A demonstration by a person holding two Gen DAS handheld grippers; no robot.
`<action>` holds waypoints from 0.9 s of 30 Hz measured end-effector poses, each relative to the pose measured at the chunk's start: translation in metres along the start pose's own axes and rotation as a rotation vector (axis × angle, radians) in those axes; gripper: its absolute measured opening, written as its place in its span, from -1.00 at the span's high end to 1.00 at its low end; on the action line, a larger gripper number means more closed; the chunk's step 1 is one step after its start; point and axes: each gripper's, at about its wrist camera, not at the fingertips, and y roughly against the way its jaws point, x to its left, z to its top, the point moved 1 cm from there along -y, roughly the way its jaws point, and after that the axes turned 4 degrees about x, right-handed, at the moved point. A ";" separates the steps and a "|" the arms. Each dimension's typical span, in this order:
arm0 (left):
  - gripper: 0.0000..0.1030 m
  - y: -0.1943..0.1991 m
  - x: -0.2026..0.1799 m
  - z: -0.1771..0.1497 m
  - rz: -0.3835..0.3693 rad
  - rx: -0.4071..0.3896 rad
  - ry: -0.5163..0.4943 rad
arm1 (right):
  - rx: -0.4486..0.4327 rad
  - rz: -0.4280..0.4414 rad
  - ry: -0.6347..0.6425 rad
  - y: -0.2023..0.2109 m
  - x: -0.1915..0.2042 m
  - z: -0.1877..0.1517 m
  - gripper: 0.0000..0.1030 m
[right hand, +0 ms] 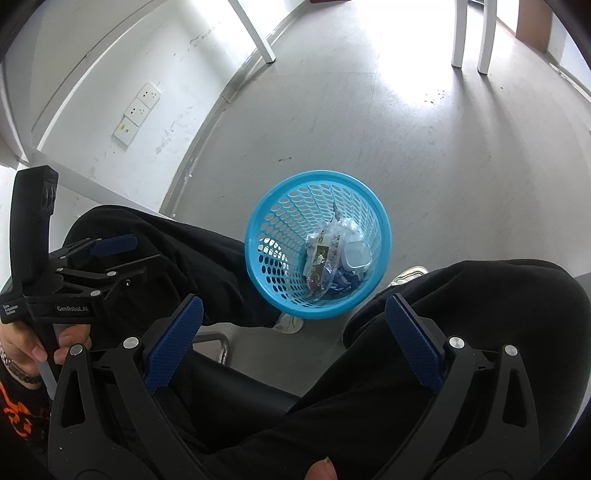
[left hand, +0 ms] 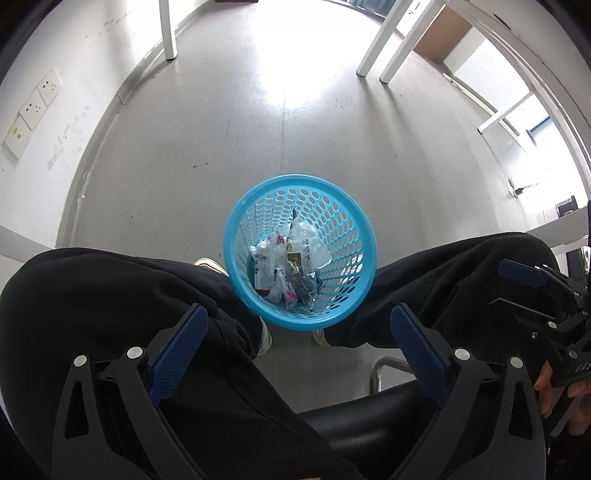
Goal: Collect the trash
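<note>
A blue perforated waste basket stands on the grey floor between a seated person's knees. Inside lie crumpled wrappers, a printed packet and a small white plastic cup. My left gripper hangs open above the person's lap, nothing between its blue pads, just short of the basket. My right gripper is also open and holds nothing, pointing down at the basket from the other side. Each gripper shows in the other's view: the right gripper and the left gripper.
The person's black trouser legs flank the basket, with white shoes by its base. A black chair seat with a metal frame is below. White table legs and a wall with sockets border the floor.
</note>
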 end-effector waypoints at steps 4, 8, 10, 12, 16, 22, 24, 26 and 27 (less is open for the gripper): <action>-0.89 0.000 0.000 0.001 -0.001 0.005 0.001 | 0.001 0.006 -0.003 -0.001 0.000 0.000 -0.84; -0.89 -0.001 0.000 0.002 -0.002 0.010 -0.001 | 0.003 0.010 -0.006 -0.002 0.000 0.001 -0.84; -0.89 -0.001 0.000 0.002 -0.003 0.010 -0.002 | 0.003 0.013 -0.007 -0.002 -0.001 0.001 -0.84; -0.89 -0.001 0.000 0.002 -0.004 0.010 -0.001 | 0.003 0.016 -0.009 -0.003 -0.002 0.001 -0.84; -0.89 -0.002 -0.002 0.002 -0.003 0.011 -0.002 | 0.005 0.018 -0.010 -0.004 -0.002 0.001 -0.84; -0.89 -0.002 -0.002 0.002 -0.004 0.011 -0.001 | 0.006 0.019 -0.013 -0.004 -0.002 0.001 -0.84; -0.89 -0.002 -0.002 0.001 -0.005 0.011 -0.001 | 0.006 0.020 -0.014 -0.005 -0.001 0.001 -0.84; -0.89 -0.002 -0.002 0.001 -0.005 0.011 -0.001 | 0.006 0.019 -0.013 -0.005 -0.001 0.001 -0.84; -0.89 -0.002 -0.002 0.001 -0.006 0.010 0.000 | 0.006 0.019 -0.013 -0.005 -0.001 0.001 -0.84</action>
